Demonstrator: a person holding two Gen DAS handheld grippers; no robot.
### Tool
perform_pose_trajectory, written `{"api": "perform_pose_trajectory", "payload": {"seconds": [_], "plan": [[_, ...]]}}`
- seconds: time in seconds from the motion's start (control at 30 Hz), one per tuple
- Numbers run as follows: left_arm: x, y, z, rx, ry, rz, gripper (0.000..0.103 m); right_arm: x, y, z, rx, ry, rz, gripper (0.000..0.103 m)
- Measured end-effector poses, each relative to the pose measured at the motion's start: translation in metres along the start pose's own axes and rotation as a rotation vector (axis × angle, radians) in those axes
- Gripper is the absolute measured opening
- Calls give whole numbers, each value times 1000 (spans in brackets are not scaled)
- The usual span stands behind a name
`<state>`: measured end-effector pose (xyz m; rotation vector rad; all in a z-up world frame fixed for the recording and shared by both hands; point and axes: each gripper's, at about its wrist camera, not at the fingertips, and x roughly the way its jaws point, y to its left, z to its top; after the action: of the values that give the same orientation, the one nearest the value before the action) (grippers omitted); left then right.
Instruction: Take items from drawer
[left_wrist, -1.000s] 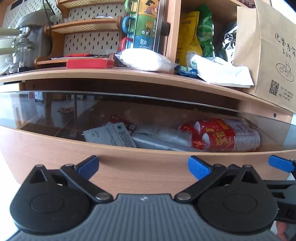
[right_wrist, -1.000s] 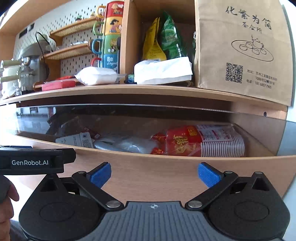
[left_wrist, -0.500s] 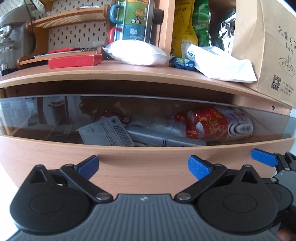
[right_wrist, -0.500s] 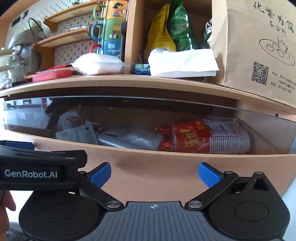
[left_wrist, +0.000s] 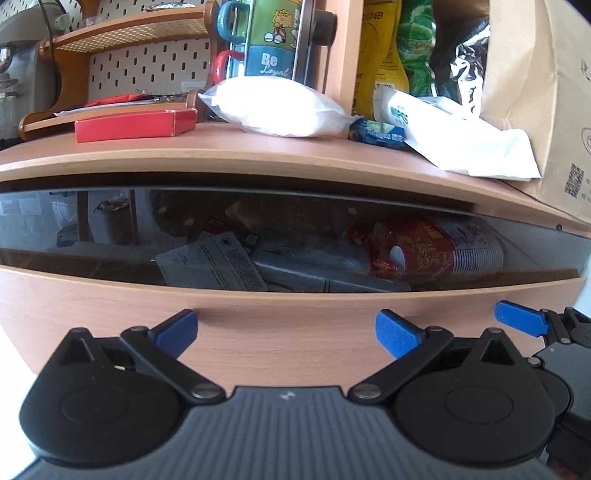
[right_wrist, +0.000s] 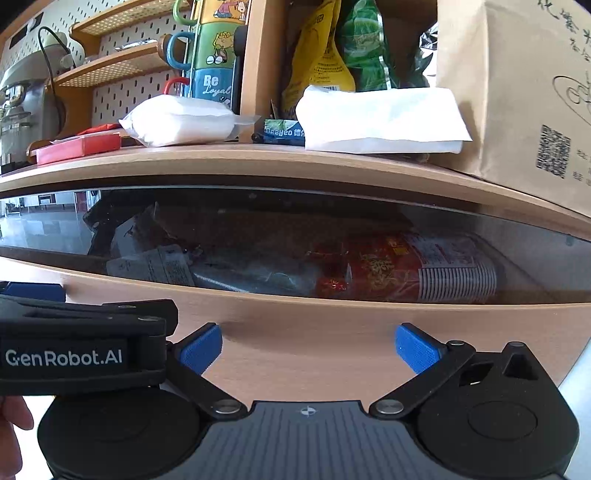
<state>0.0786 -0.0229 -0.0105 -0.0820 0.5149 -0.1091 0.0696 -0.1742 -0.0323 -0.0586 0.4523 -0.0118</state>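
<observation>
Wooden shelving faces us, its drawer (left_wrist: 295, 328) glass-fronted. Behind the glass lie a red sleeve of paper cups (right_wrist: 413, 271), a grey packet (left_wrist: 314, 264) and a printed leaflet (left_wrist: 212, 264). Our left claw (left_wrist: 286, 330) and right claw (right_wrist: 308, 345) hover spread apart, empty, just before the drawer's wooden panel.

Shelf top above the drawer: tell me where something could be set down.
Bare wood shows on the shelf top along its front edge, in front of the red box and the white pouch. The right side is crowded: blue packet, white paper bag and brown paper bag sit packed together, with snack bags behind.
</observation>
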Motion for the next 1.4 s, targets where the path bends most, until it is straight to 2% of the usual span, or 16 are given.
{"api": "perform_pose_trajectory", "payload": {"seconds": [0.37,0.6,0.77,1.03,1.17,1.4], "plan": [[19,3,6,-23,-60,6,103,23,4,8,-25,-6,-5,103],[34,1,13,1,-65,18,103,38,3,9,-15,-23,-1,103],[46,-2,18,-20,-63,17,103,49,-1,13,10,-6,12,103],[52,-11,20,-12,-46,69,103,49,4,15,-10,16,7,103],[32,-10,13,-7,-60,20,103,40,-2,14,1,14,29,103],[-48,-8,-16,-5,-144,6,103,-24,-15,-4,36,-40,0,103]]}}
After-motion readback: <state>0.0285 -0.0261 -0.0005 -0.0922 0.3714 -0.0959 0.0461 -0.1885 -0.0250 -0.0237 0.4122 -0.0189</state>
